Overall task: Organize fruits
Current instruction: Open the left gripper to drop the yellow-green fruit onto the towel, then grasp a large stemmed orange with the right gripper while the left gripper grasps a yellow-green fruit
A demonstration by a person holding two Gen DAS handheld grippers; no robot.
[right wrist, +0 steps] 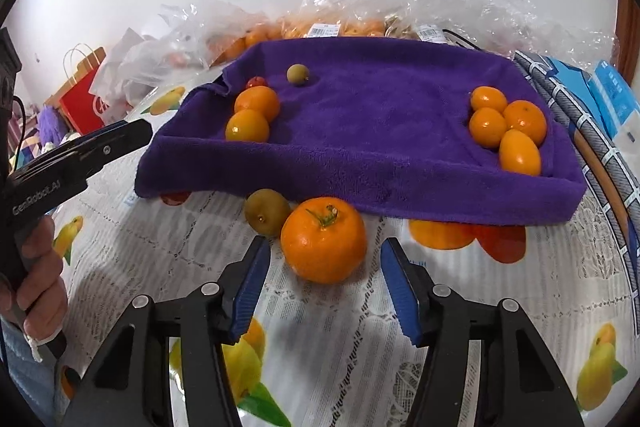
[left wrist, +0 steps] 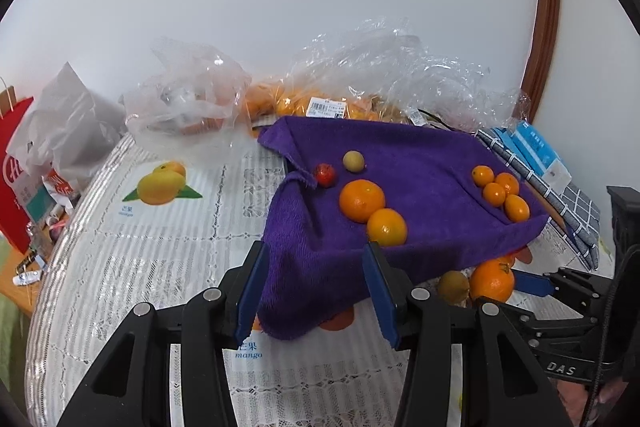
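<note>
A purple towel covers a low raised surface on the table. On it lie two oranges, a small red fruit, a green-brown fruit and several kumquats. On the tablecloth in front lie an orange with a stem and a green-brown fruit. My right gripper is open, its jaws on either side of the stemmed orange, just short of it. My left gripper is open and empty at the towel's near edge; it also shows at left in the right wrist view.
Clear plastic bags with more oranges lie behind the towel. A red paper bag stands at far left. Blue boxes and a checked cloth lie at right. The tablecloth bears mango prints.
</note>
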